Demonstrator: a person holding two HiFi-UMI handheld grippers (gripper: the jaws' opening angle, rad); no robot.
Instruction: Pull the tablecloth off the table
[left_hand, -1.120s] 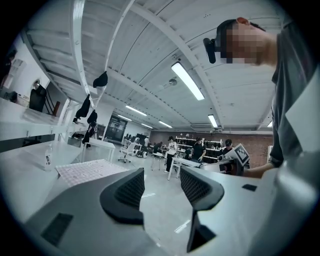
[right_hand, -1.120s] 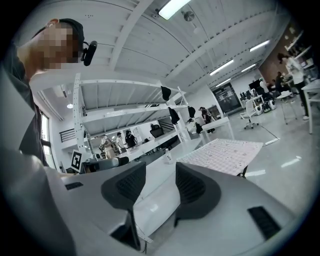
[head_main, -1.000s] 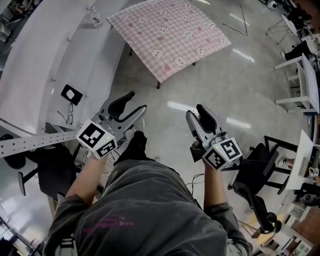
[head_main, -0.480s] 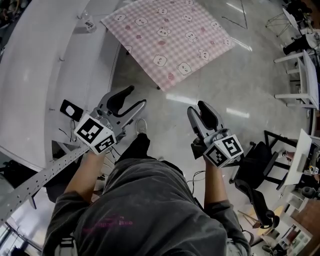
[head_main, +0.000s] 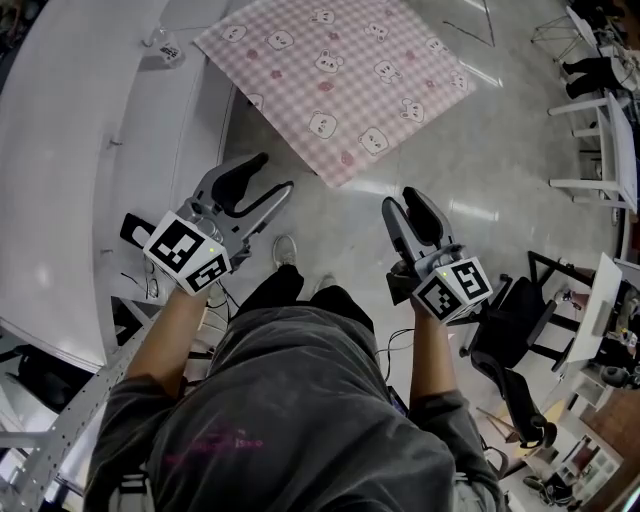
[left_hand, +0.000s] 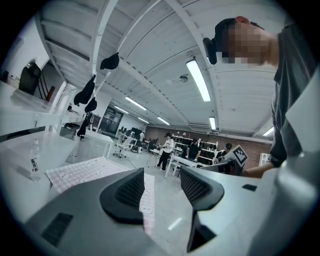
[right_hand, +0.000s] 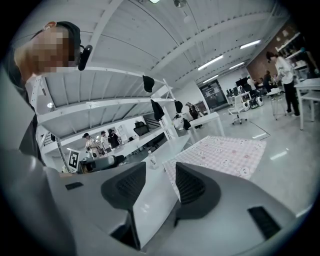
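Only the head view took in the whole pink checked tablecloth (head_main: 340, 70); the gripper views added distant people (left_hand: 167, 150). A white bench (head_main: 70, 150) ran along the left of the glossy grey floor (head_main: 490, 170). The left gripper (head_main: 268, 178) and right gripper (head_main: 405, 203) hung short of the cloth's near corner, jaws parted, empty.

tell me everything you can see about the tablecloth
The tablecloth is pale pink-and-white checked fabric printed with small bear faces. It lies spread flat and smooth, one corner pointing toward the person, its left edge beside a long white counter. The left claw and right claw are open, not touching it.
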